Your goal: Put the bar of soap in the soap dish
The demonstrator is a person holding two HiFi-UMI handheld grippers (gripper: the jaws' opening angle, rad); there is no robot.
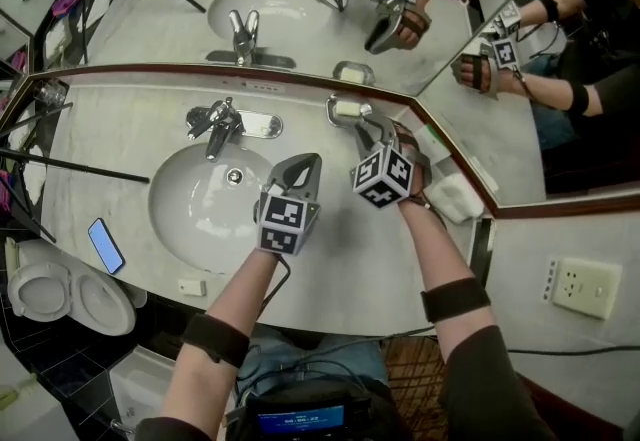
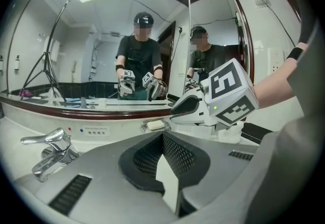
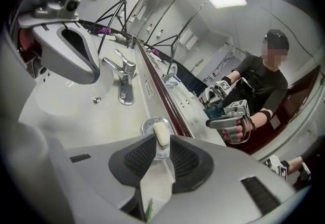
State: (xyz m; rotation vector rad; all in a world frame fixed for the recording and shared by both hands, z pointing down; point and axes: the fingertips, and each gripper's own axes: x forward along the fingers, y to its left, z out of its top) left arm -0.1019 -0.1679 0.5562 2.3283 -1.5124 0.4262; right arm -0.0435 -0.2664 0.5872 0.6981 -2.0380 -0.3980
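- The left gripper (image 1: 303,167) is being held over the desk (image 1: 120,144), just right of the sink basin (image 1: 200,214), with its jaws closed together on nothing. It is best being kept parked there, out of the other gripper's way.
- The bar of soap (image 3: 161,132) is lying in the soap dish (image 3: 148,125), which is sitting at the back of the desk close under the mirror. The placing itself is being judged as good as done. Whether the bar is seated flat cannot be told.
- The right gripper (image 3: 162,148) is being pointed down at the dish with its jaws narrowly apart. The soap is showing in the gap just past their tips, and no pad is seen pressing on it.
- The step in hand is being read as the let-go and withdrawal. It is done well if the gap is being kept open until the tips are clear of the bar.
- The gripper is best being drawn back along its own line, not sideways, so that a slick bar is not dragged out and a light dish is not pushed along the desk.
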